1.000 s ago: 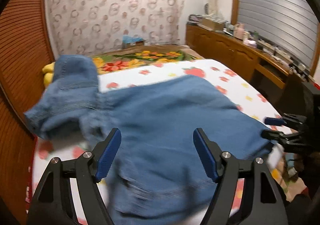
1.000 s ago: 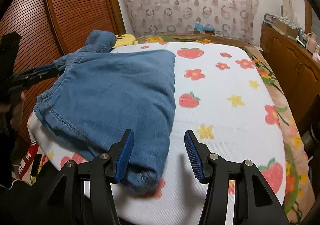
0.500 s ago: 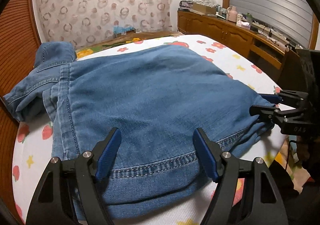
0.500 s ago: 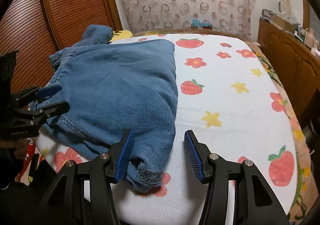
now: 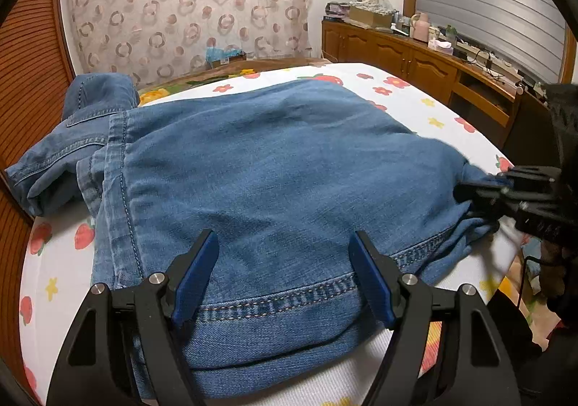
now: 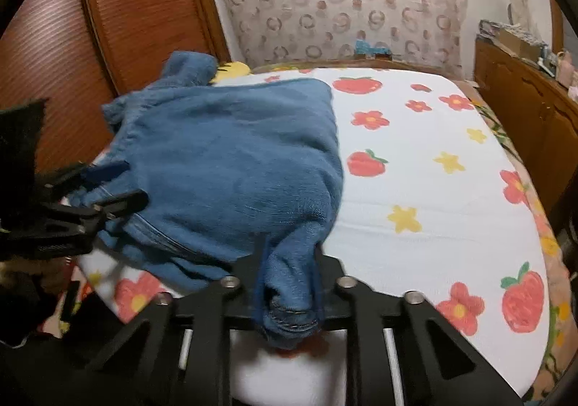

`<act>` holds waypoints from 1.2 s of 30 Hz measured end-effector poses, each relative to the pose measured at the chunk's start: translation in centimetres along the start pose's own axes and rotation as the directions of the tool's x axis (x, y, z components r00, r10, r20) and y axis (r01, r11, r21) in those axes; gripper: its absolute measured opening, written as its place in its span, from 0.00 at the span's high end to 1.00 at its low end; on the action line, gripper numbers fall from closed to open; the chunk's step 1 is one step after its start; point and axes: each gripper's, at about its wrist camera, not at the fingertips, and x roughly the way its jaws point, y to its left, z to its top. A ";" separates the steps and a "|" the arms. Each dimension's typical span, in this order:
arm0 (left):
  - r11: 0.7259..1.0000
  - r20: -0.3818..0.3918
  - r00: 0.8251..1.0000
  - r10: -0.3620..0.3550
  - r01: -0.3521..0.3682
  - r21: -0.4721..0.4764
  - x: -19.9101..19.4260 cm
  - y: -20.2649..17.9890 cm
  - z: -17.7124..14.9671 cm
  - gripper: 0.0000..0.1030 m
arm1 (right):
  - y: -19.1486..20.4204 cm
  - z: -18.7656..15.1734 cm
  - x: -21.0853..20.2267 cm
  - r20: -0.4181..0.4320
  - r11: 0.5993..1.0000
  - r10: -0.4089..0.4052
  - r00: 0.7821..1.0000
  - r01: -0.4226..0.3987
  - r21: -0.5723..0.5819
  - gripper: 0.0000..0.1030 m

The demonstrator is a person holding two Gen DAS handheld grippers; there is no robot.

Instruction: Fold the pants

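Blue denim pants (image 5: 271, 171) lie folded on the strawberry-print bed sheet (image 5: 54, 261), the waistband part bunched at the far left. My left gripper (image 5: 283, 250) is open, its blue pads straddling the stitched hem at the near edge without pressing it. My right gripper (image 6: 289, 261) has its jaws closing, and a bunched corner of the pants (image 6: 224, 153) is pinched between the pads. The left wrist view shows the right gripper (image 5: 466, 196) gripping that corner at the right. The right wrist view shows the left gripper (image 6: 132, 182) open at the pants' left edge.
A slatted wooden wardrobe (image 6: 144, 8) stands along the bed's left side. A wooden sideboard (image 5: 433, 66) crowded with small items runs along the right. A patterned curtain (image 5: 188, 8) hangs behind the bed. The sheet (image 6: 433, 189) lies bare to the right of the pants.
The right gripper's jaws went from apart to pinched on the near corner of the pants. The left gripper came down closer over the hem, then held still.
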 end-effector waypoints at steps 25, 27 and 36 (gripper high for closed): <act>0.948 0.126 0.969 0.213 -0.174 -0.267 -10.8 15.0 -1.9 0.26 | 16.3 9.5 1.3 0.076 0.911 0.369 0.926 -0.344 -0.228 0.89; 0.937 0.133 0.959 0.251 -0.207 -0.281 -11.2 15.9 -1.7 0.26 | 17.7 8.9 2.2 0.036 0.892 0.405 0.914 -0.386 -0.235 0.89; 0.931 0.142 0.961 0.236 -0.182 -0.316 -11.0 17.3 -1.1 0.26 | 21.2 5.1 5.8 -0.142 0.855 0.416 0.898 -0.439 -0.276 0.89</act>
